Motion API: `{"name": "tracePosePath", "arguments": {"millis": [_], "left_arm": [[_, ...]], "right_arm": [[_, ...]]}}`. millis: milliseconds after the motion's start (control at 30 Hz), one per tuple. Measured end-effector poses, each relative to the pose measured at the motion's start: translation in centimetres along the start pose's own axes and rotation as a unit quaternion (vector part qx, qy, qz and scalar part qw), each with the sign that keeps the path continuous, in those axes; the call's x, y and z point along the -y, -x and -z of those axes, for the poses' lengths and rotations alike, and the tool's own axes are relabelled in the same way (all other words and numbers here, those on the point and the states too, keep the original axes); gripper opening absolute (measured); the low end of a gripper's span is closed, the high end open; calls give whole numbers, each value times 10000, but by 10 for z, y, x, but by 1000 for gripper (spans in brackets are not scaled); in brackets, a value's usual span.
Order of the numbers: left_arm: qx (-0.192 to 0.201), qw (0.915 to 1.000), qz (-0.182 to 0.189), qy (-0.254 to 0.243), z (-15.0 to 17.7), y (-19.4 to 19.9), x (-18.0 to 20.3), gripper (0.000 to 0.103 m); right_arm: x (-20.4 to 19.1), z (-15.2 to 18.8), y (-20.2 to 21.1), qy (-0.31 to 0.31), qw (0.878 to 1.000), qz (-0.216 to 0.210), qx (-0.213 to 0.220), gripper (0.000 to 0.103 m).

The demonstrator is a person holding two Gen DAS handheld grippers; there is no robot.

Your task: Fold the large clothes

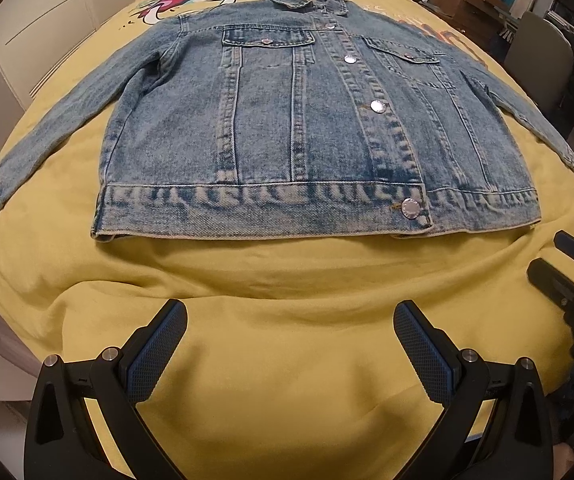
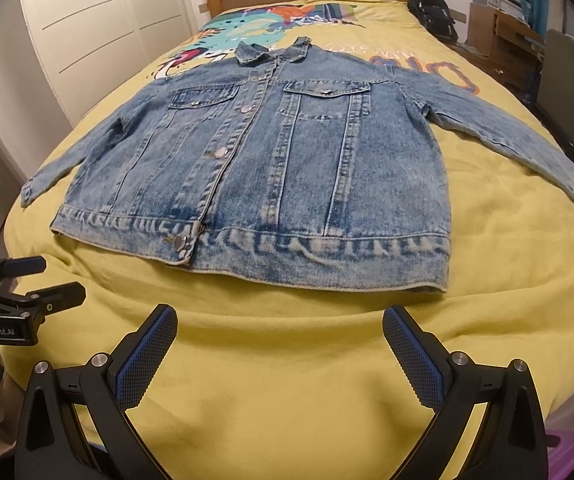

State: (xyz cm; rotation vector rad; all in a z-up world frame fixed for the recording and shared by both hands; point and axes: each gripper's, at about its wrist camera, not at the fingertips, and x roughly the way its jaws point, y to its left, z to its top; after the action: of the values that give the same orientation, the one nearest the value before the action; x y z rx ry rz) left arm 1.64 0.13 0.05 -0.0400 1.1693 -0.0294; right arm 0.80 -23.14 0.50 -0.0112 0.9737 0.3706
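Left wrist view: we find denim jacket [image 1: 311, 132] flat, front up, buttoned, sleeves spread, on yellow bedspread [image 1: 287, 360]. Left gripper [image 1: 290, 344] spread wide, empty, short of hem. Right wrist view: we note right gripper [image 2: 280, 346] likewise wide apart, nothing held, jacket hem ahead, untouched.

Denim jacket [image 2: 279, 168] flat on yellow bed [image 2: 287, 360]

faded blue denim jacket [image 2: 287, 152], yellow bedspread [image 2: 287, 360]
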Motion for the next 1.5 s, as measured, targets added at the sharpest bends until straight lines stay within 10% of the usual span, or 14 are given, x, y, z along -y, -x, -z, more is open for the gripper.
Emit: {"name": "tracePosePath", "arguments": {"millis": [400, 867, 1500], "left_arm": [[5, 9996, -272, -50, -10, -2, -6, 102], [-125, 9987, -499, -40, -20, -5, -13, 102], [-336, 9956, -876, 75, -30, -8, -18, 102]], "right_arm": [[89, -35, 11, -952, 9948, 222, 295, 103], [235, -52, 7, -2665, 9615, 402, 530, 103], [439, -33, -15, -5229, 8391, -462, 1428, 97]]}}
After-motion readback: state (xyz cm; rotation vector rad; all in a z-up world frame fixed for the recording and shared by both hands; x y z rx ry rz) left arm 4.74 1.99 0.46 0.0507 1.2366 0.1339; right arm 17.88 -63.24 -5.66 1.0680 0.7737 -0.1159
